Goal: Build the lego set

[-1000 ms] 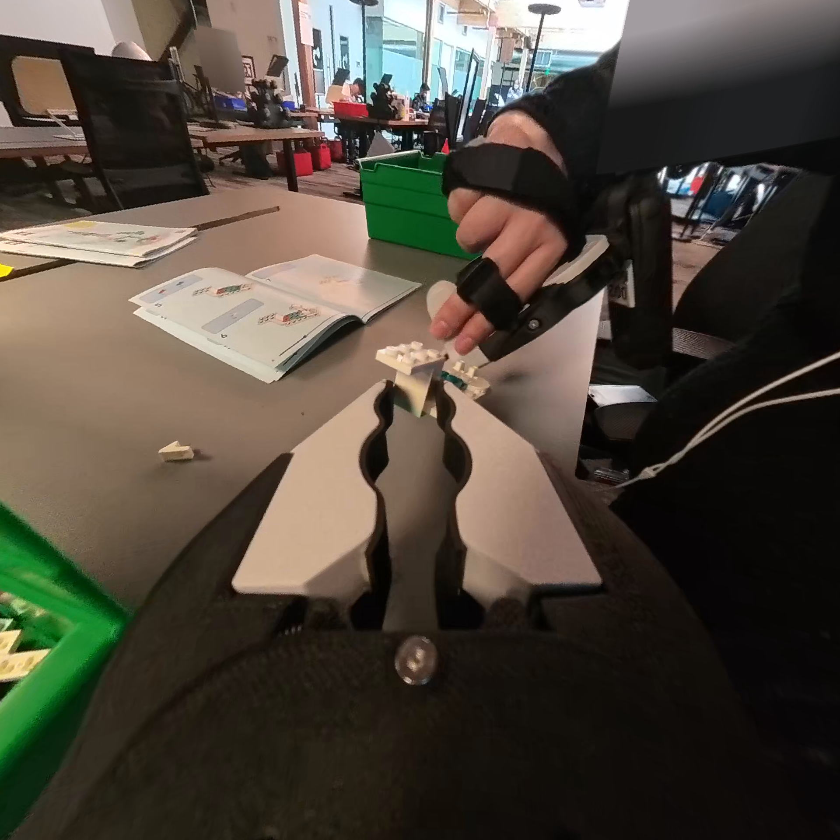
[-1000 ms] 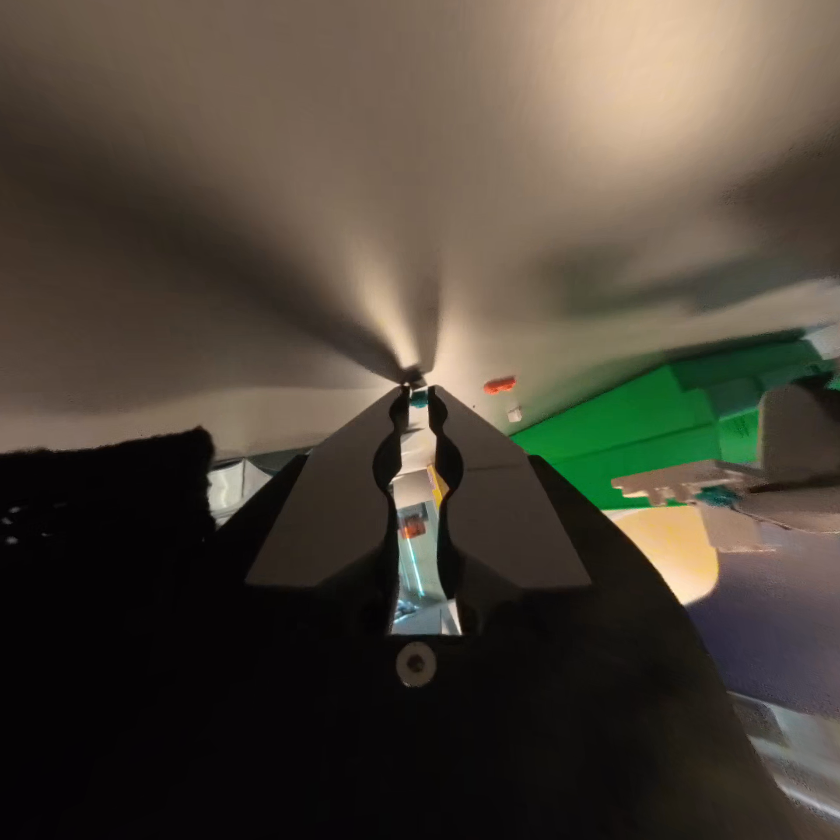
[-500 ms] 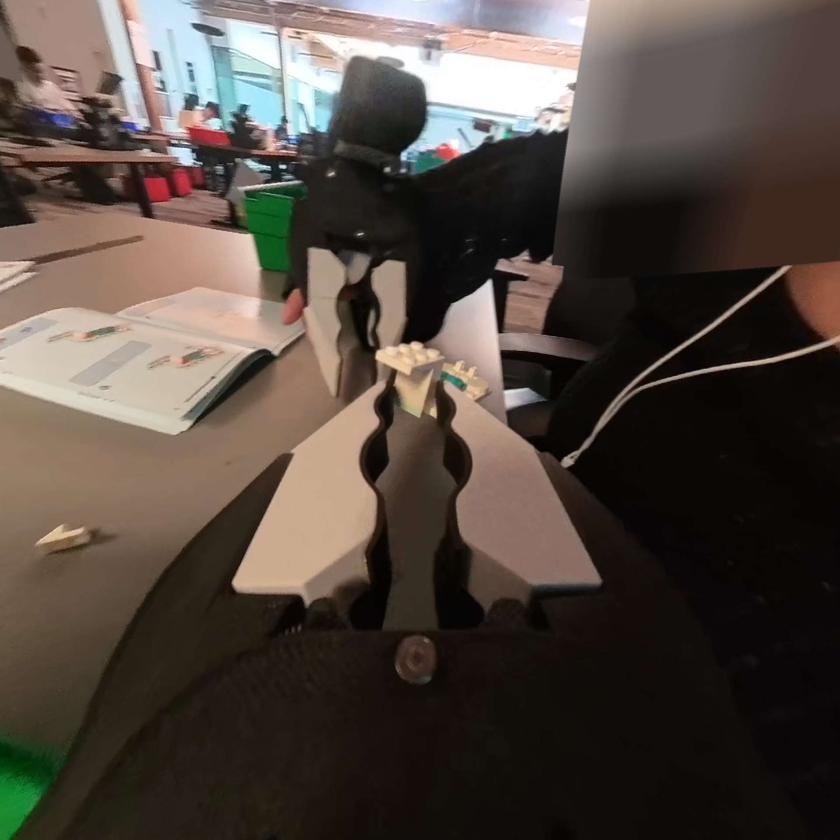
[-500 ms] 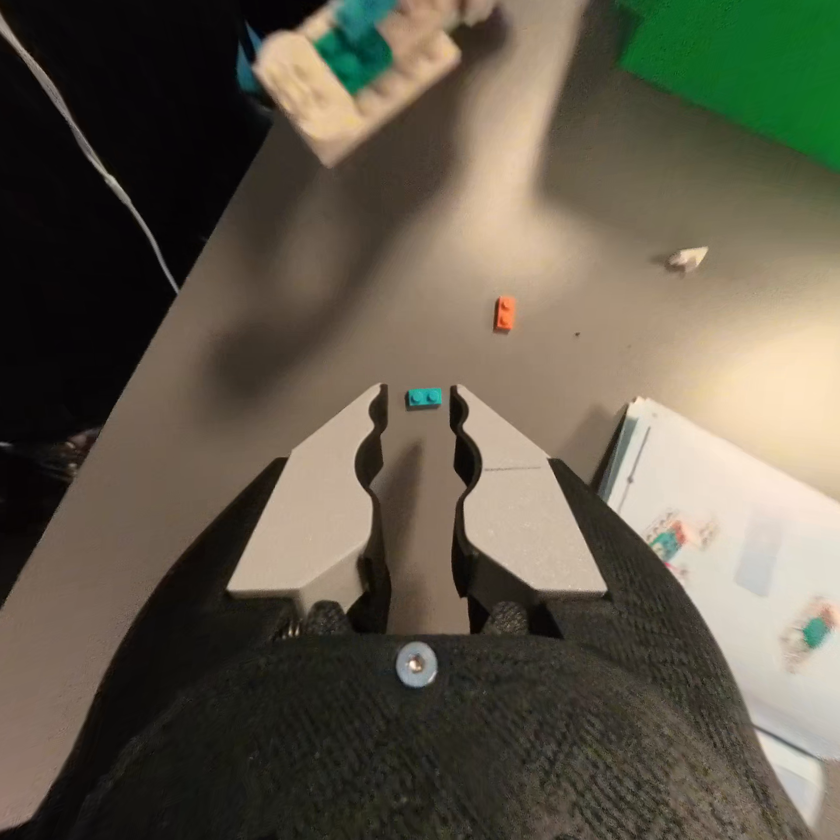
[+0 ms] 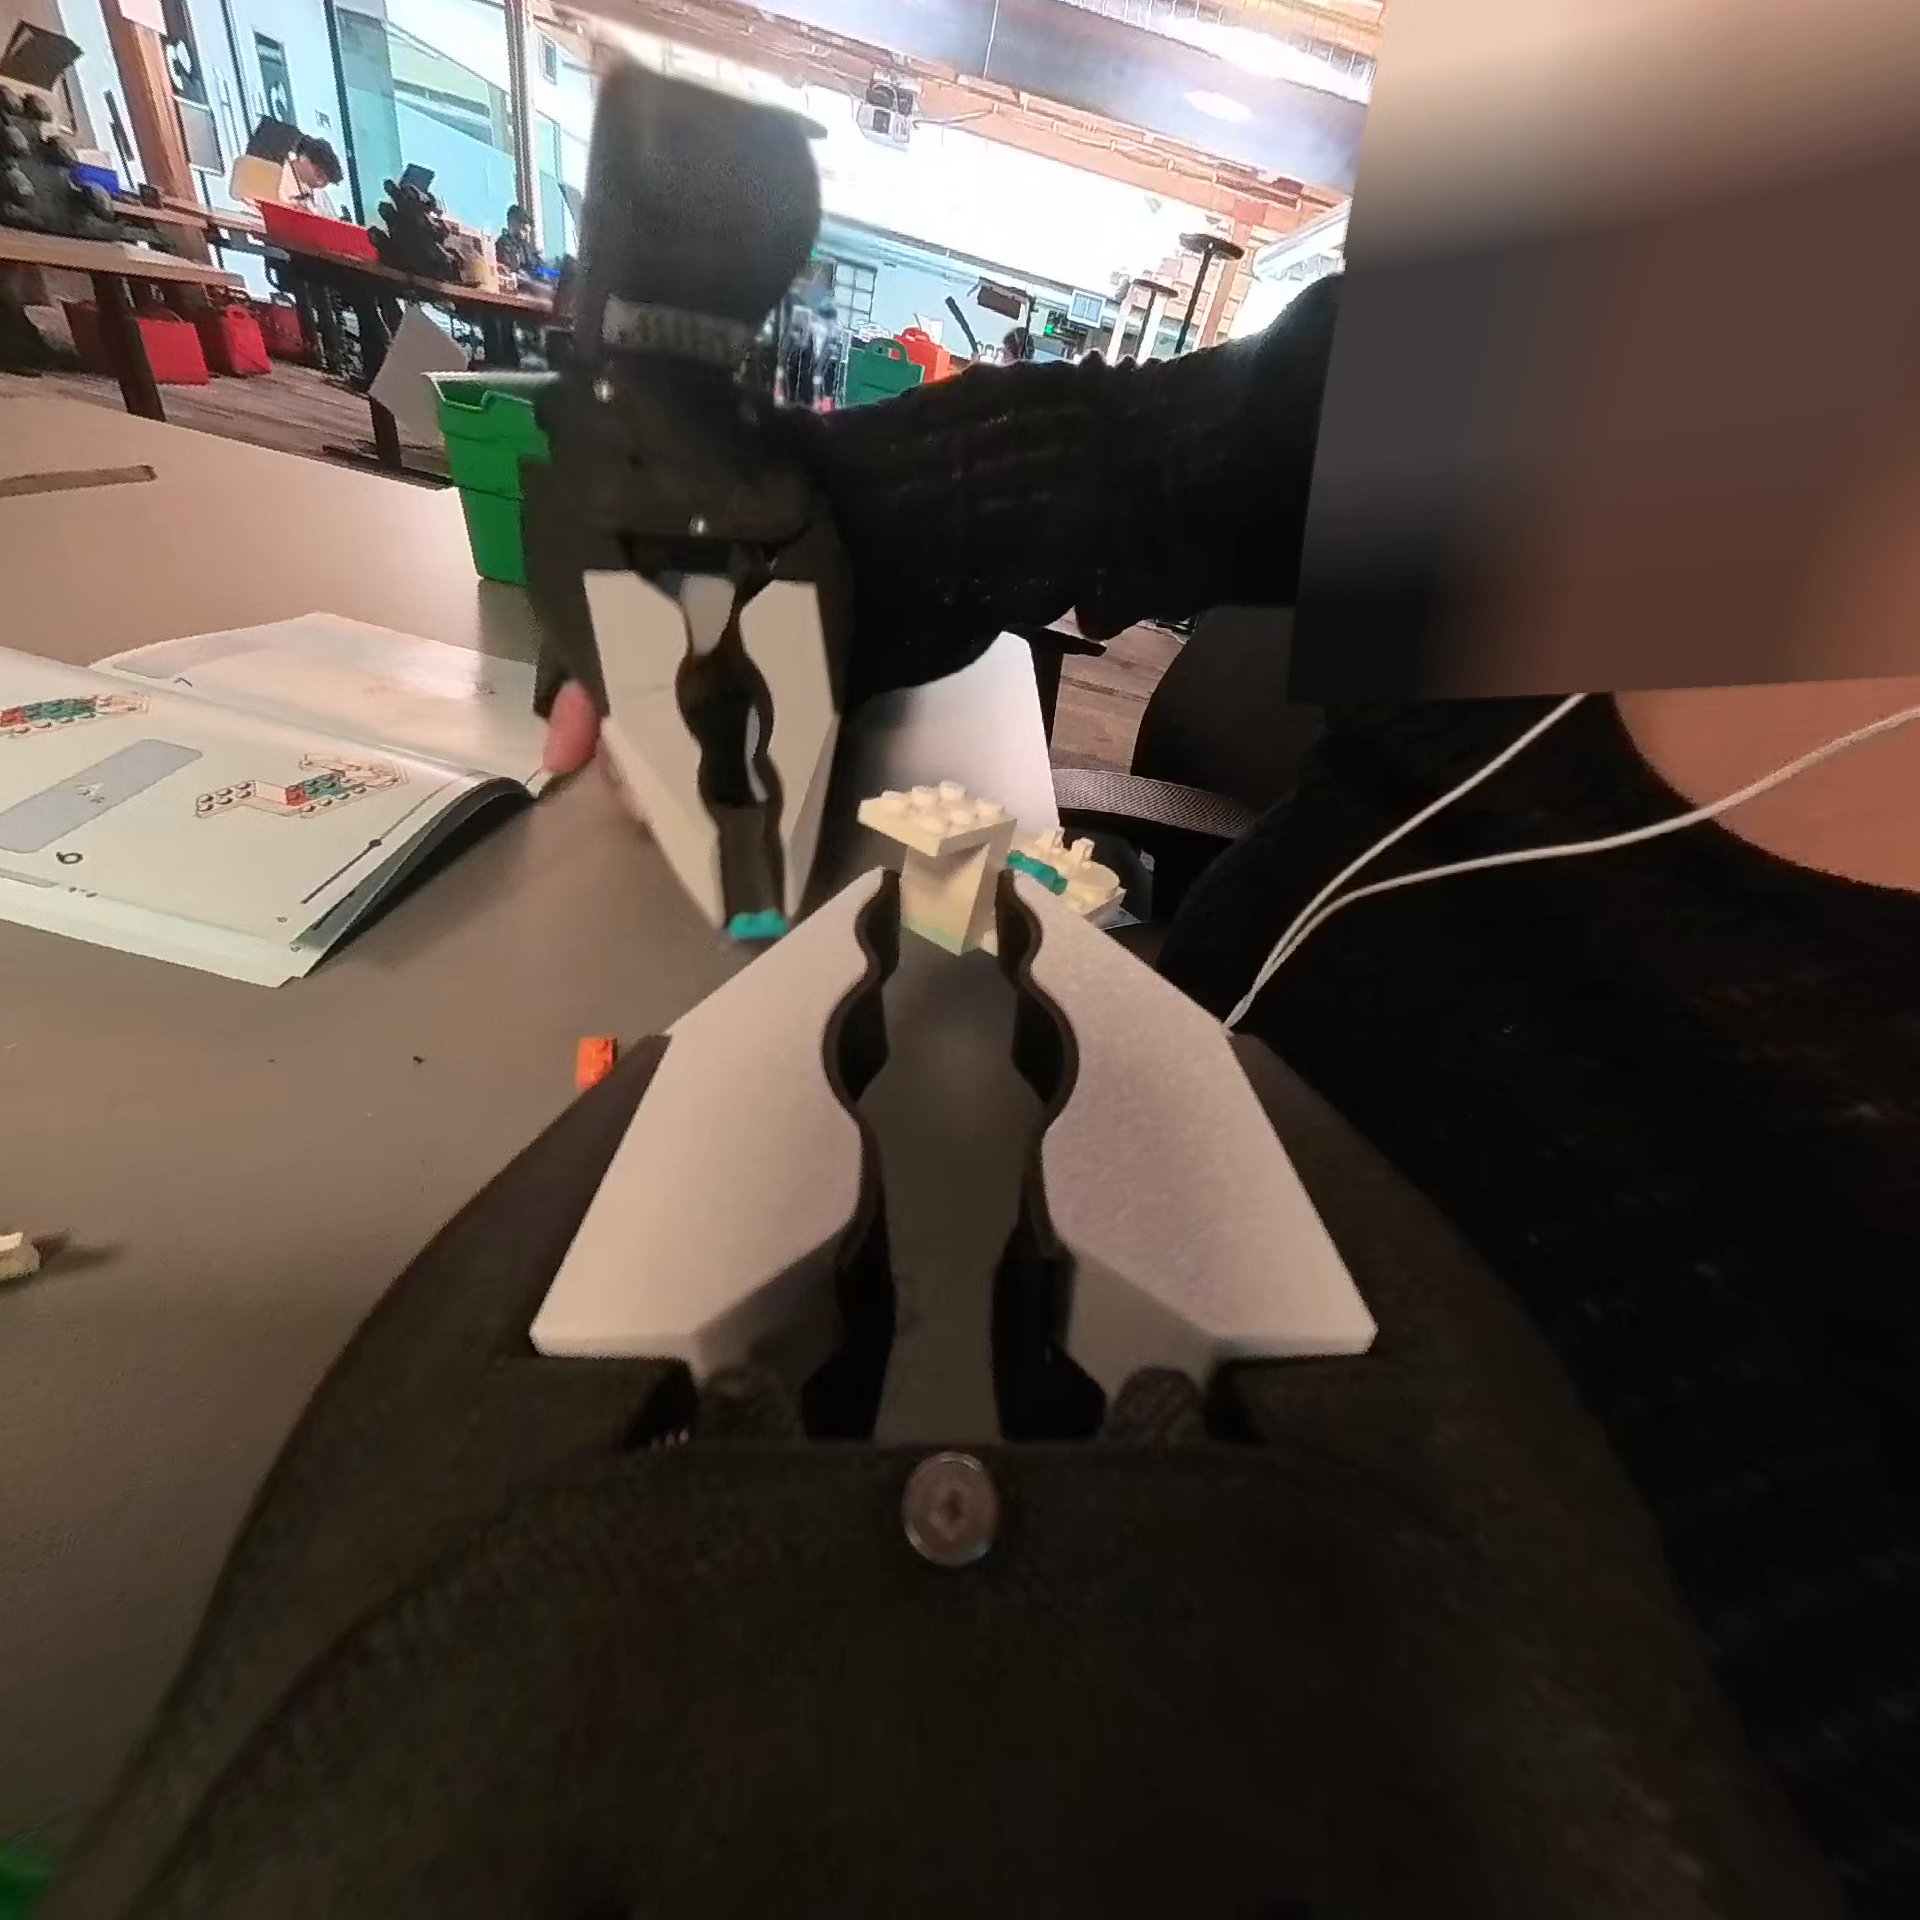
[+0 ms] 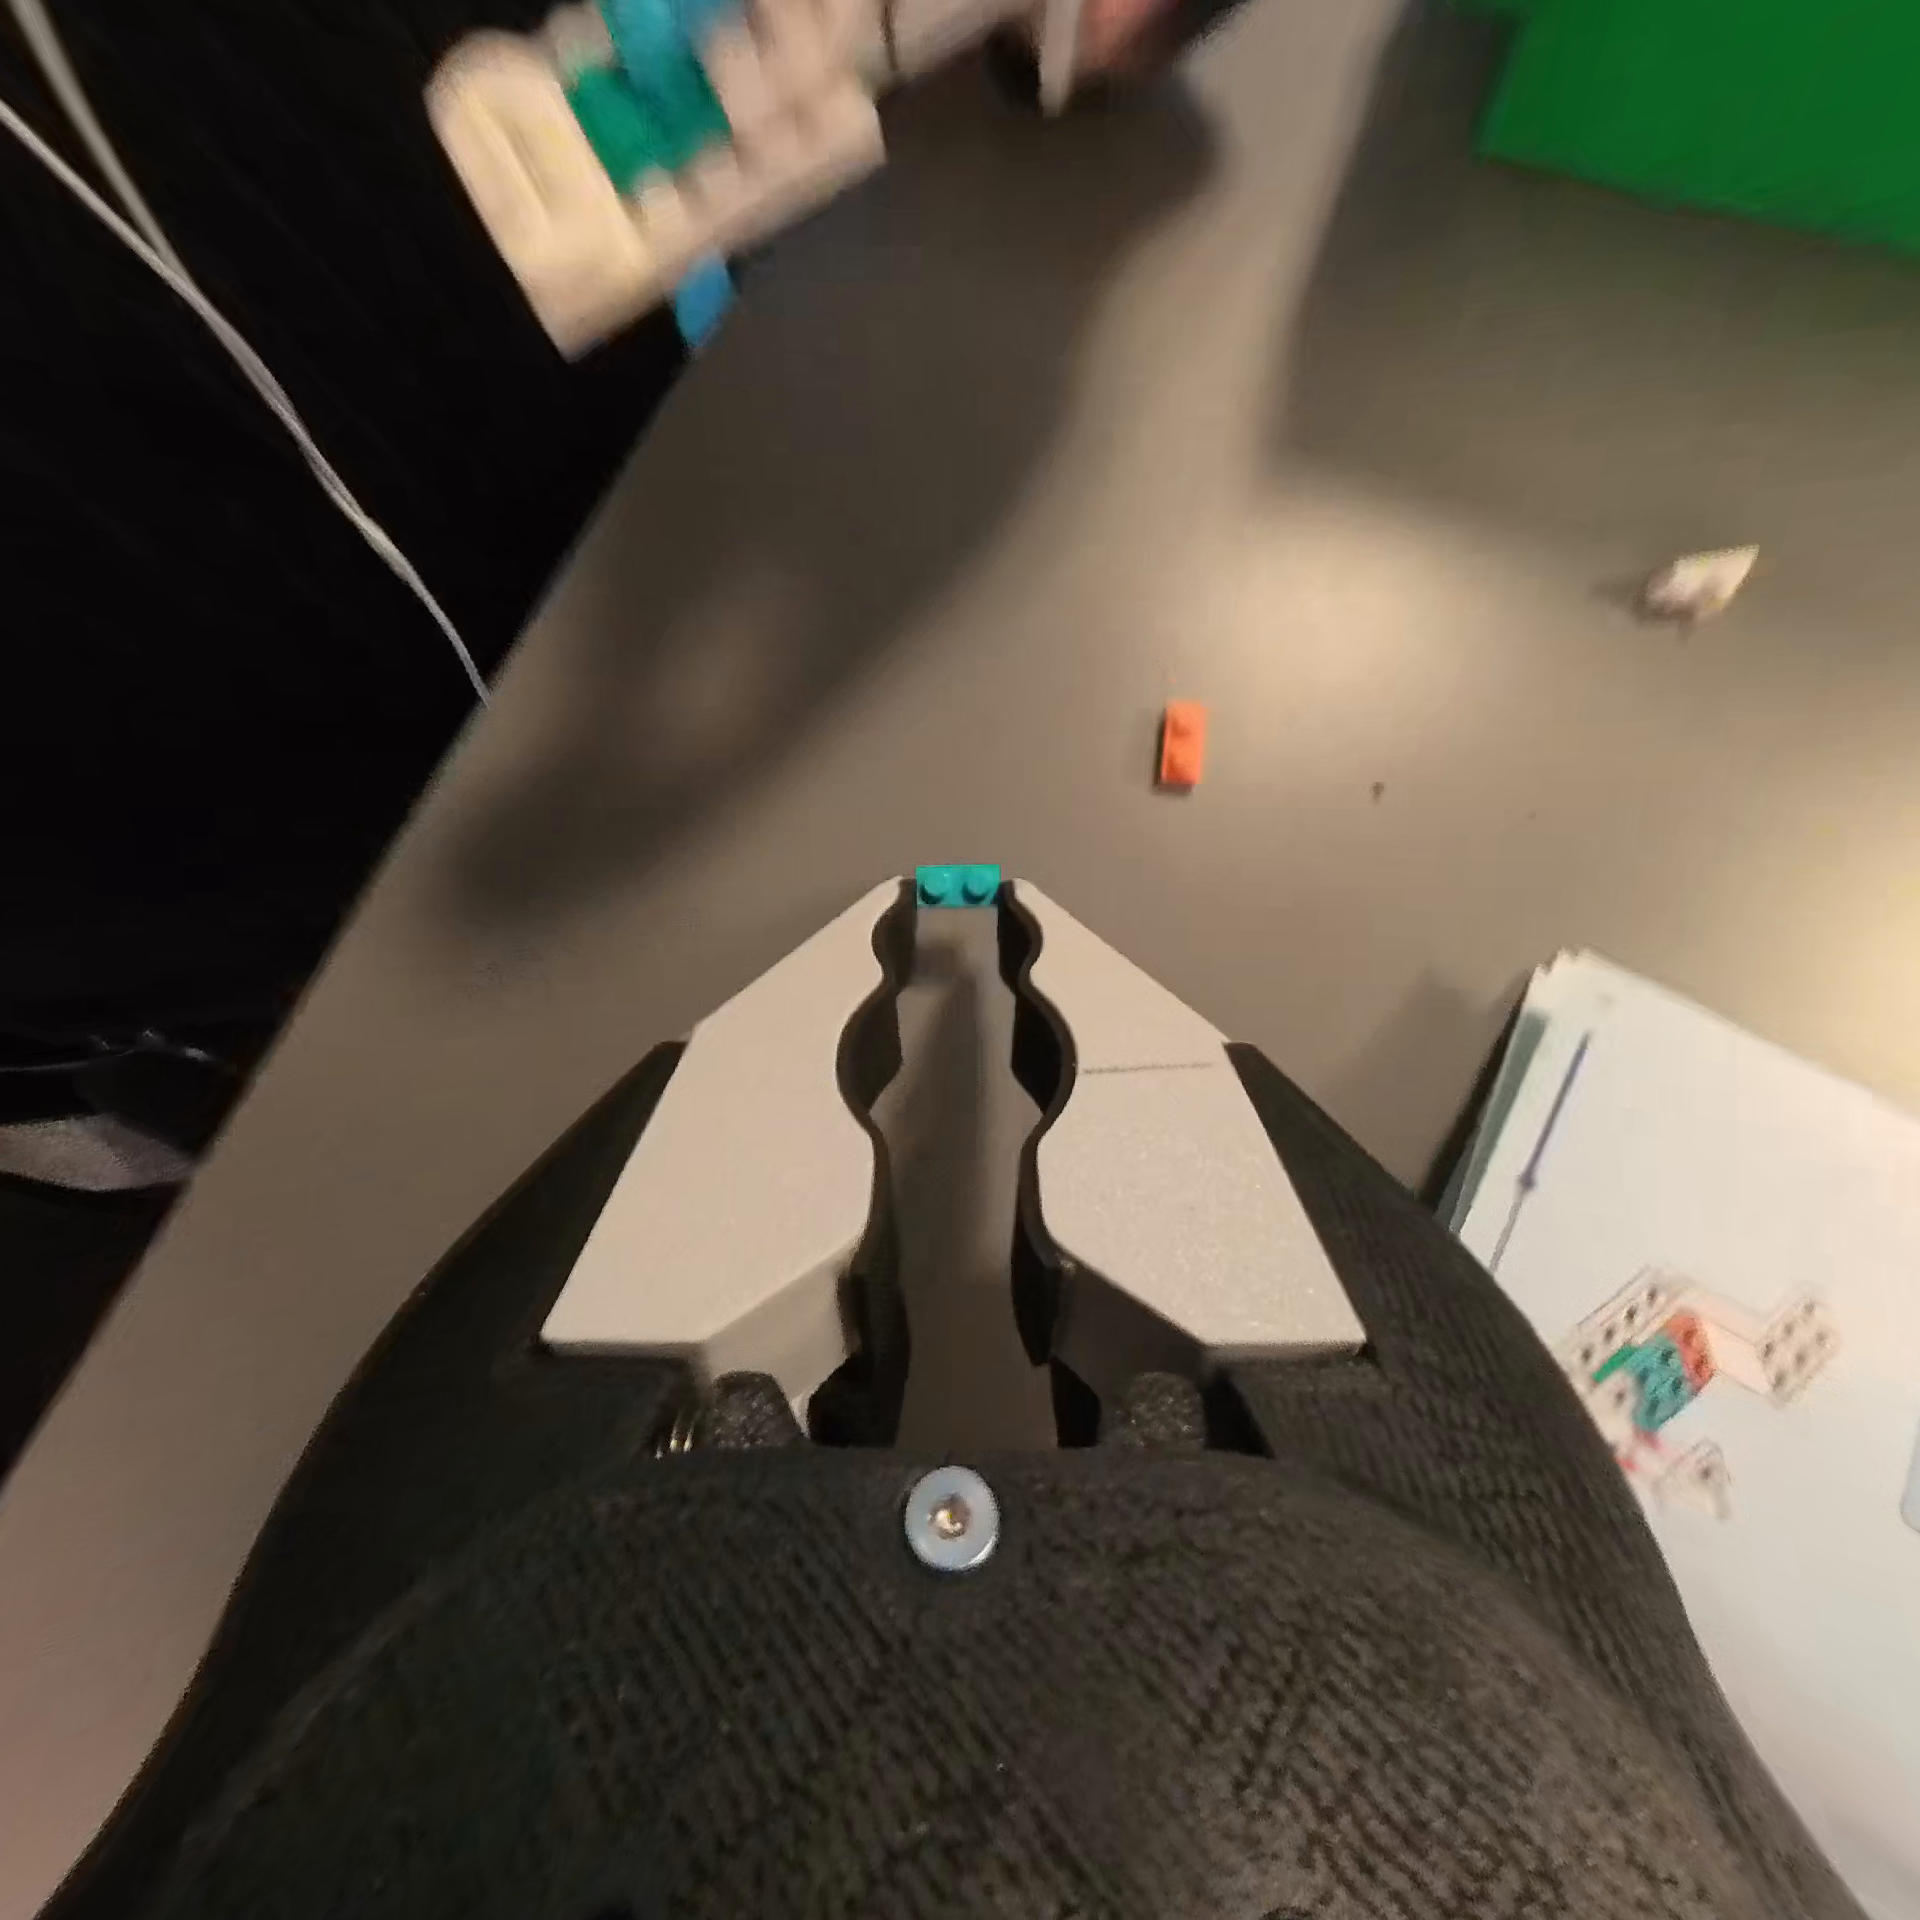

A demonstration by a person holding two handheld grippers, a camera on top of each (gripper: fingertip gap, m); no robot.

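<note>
My left gripper (image 5: 945,906) is shut on a white lego assembly (image 5: 940,831) with teal parts and holds it up above the table's near edge. The assembly shows blurred at the top left of the right wrist view (image 6: 644,156). My right gripper (image 6: 958,904) points down at the grey table (image 6: 935,520), with its jaws closed on the ends of a small teal two-stud plate (image 6: 958,886). The left wrist view shows the right gripper (image 5: 750,909) just left of the assembly, with the teal plate (image 5: 756,923) at its tips, close to the table top.
An orange two-stud plate (image 6: 1182,743) lies on the table just beyond the right gripper. A small white piece (image 6: 1699,587) lies farther off. An open instruction booklet (image 5: 208,790) lies to one side. A green bin (image 5: 488,478) stands behind, and another green bin (image 6: 1714,114) is beside the left gripper.
The right gripper came down over the teal plate and closed its fingers on it. The left gripper kept hold of the white assembly and turned a little.
</note>
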